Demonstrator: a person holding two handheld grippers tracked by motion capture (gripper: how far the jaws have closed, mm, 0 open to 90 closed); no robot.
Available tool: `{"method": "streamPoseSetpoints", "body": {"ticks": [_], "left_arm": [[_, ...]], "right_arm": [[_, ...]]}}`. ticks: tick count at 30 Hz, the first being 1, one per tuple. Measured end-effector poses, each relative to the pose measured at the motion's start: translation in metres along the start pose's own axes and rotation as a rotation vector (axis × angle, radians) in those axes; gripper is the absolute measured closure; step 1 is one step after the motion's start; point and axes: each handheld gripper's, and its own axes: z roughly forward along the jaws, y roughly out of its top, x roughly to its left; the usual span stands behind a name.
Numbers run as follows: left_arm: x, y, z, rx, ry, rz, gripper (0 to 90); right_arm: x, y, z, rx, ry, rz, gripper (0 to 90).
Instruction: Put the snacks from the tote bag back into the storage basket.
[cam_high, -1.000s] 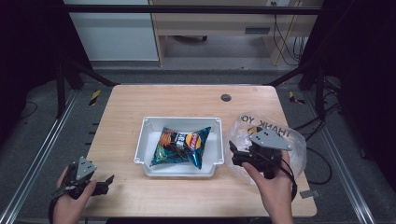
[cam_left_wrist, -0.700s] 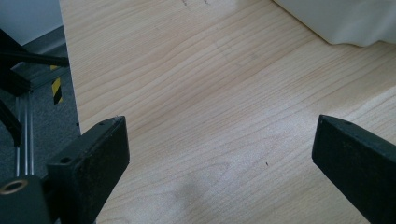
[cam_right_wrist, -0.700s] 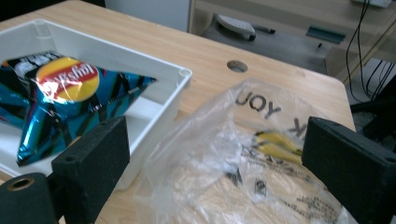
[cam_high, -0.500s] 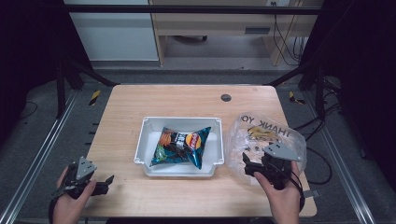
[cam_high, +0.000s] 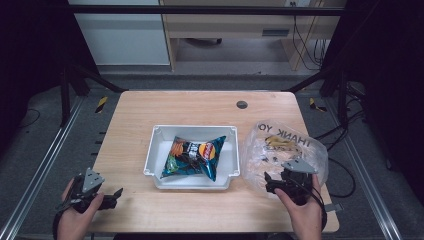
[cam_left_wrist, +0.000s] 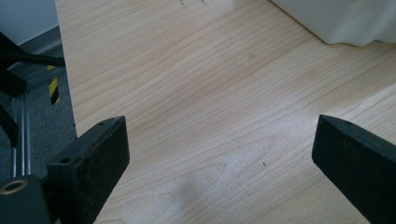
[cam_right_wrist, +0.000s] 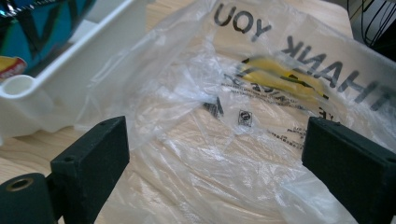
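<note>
Right gripper view: the right claw (cam_right_wrist: 212, 168) gapes wide over the plastic bag (cam_right_wrist: 261, 107), nothing gripped; chip packet (cam_high: 194, 156) sits unbagged in the tray (cam_high: 155, 160) beside it. Left claw (cam_left_wrist: 219, 158) idles wide over bare tabletop (cam_left_wrist: 196, 84).

Lab recording rig, not a home

A bare wooden counter (cam_high: 200, 107) stands inside a black metal frame (cam_high: 200, 10); loose cables (cam_high: 305, 45) hang behind its far right corner; hazard-striped tape (cam_high: 101, 104) marks the floor.

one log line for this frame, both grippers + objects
left gripper: open, over bare table | right gripper: open, at clear plastic bag | chip bag: in white tray
</note>
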Motion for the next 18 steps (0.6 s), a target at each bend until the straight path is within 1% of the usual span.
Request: {"method": "streamPoseSetpoints", "body": {"ticks": [3,9,18], "left_arm": [[0.0,0.0,-0.002,-0.007,0.003,-0.007,3.6],[0.001,-0.001,-0.001,-0.001,0.006,-0.006,3.6],[0.001,-0.001,-0.001,0.001,0.003,-0.009,3.6]], "right_arm": [[-0.006,-0.001,0.01,0.029,0.005,0.02,7.6],[-0.014,-0.001,0.027,0.066,-0.002,0.033,7.7],[-0.024,0.002,0.051,0.108,-0.001,0.067,7.6]]}}
